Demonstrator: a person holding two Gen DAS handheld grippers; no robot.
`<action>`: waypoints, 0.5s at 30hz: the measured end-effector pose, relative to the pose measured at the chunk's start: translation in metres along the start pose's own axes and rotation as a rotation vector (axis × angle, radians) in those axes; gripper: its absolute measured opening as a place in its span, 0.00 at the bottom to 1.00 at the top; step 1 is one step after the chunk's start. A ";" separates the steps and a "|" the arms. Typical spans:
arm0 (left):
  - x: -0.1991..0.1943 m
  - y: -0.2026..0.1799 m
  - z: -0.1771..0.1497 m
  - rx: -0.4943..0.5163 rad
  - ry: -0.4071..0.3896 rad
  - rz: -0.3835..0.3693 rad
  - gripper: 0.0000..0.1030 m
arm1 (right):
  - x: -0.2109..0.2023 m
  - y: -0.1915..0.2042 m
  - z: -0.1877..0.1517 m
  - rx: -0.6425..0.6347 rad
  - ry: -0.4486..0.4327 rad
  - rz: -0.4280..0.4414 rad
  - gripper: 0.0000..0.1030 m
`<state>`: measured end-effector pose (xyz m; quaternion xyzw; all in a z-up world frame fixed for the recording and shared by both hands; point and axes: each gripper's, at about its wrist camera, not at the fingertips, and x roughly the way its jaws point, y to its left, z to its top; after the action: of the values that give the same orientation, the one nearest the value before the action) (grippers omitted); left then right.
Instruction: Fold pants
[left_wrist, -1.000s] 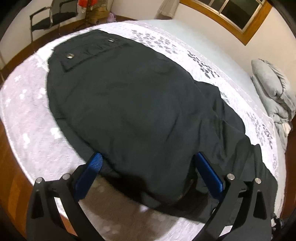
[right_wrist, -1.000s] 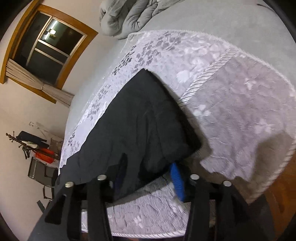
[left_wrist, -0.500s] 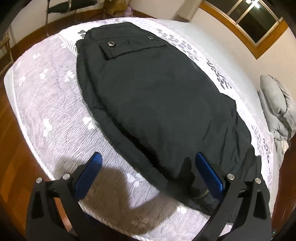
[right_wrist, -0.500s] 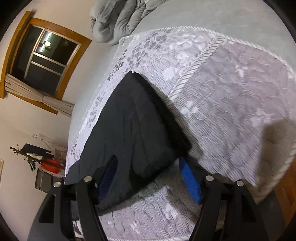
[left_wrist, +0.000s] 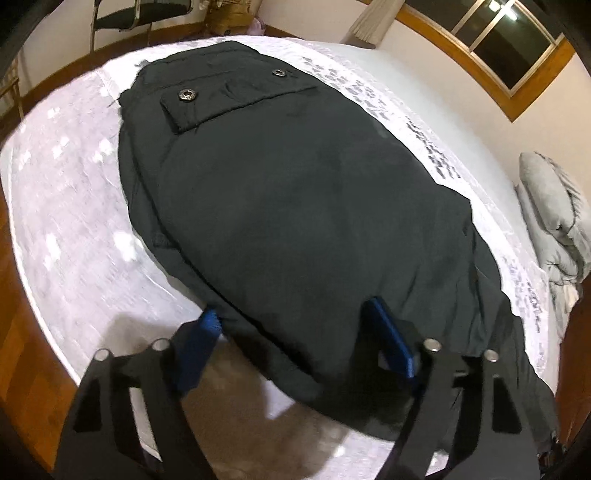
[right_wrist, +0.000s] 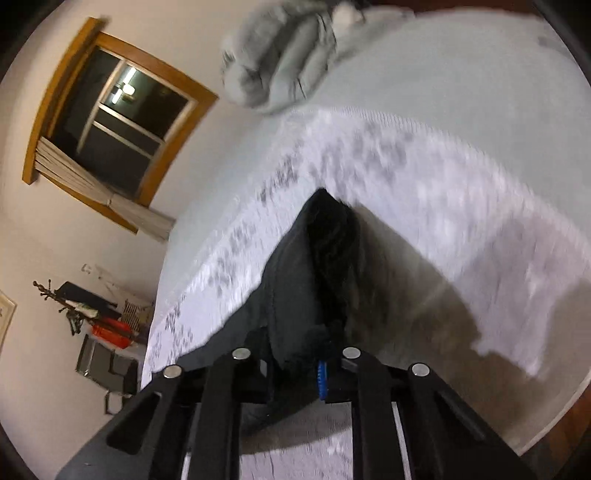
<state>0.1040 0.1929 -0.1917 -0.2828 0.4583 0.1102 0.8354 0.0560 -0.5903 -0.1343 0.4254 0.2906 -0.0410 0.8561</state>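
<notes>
Two grippers at the bed's (left_wrist: 74, 206) near edge: right gripper (right_wrist: 295, 369) pinches soft, floppy pants (left_wrist: 295, 206); left gripper (left_wrist: 299, 325), jaws just closing, straddles their hem, a good hold.

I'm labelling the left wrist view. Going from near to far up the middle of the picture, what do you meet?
Left gripper → black pants → pocket flap with two metal snaps → far edge of the bedspread → chair by the wall.

Black pants (left_wrist: 303, 206) lie flat on a patterned bedspread (left_wrist: 70, 206). The left gripper (left_wrist: 295, 325), jaws just closing, straddles their near edge, fabric between the blue pads (left_wrist: 388, 332).
</notes>
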 end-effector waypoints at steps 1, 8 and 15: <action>0.002 -0.003 -0.004 -0.008 -0.006 -0.008 0.75 | -0.002 -0.004 0.003 0.004 -0.013 -0.013 0.15; 0.013 -0.028 -0.014 0.102 -0.064 0.069 0.86 | 0.028 -0.067 -0.022 0.124 0.072 -0.196 0.15; 0.017 -0.033 -0.005 0.116 -0.035 0.056 0.87 | 0.025 -0.067 -0.022 0.104 0.048 -0.170 0.15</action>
<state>0.1242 0.1616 -0.1953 -0.2188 0.4568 0.1116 0.8550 0.0453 -0.6115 -0.2047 0.4441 0.3435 -0.1185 0.8190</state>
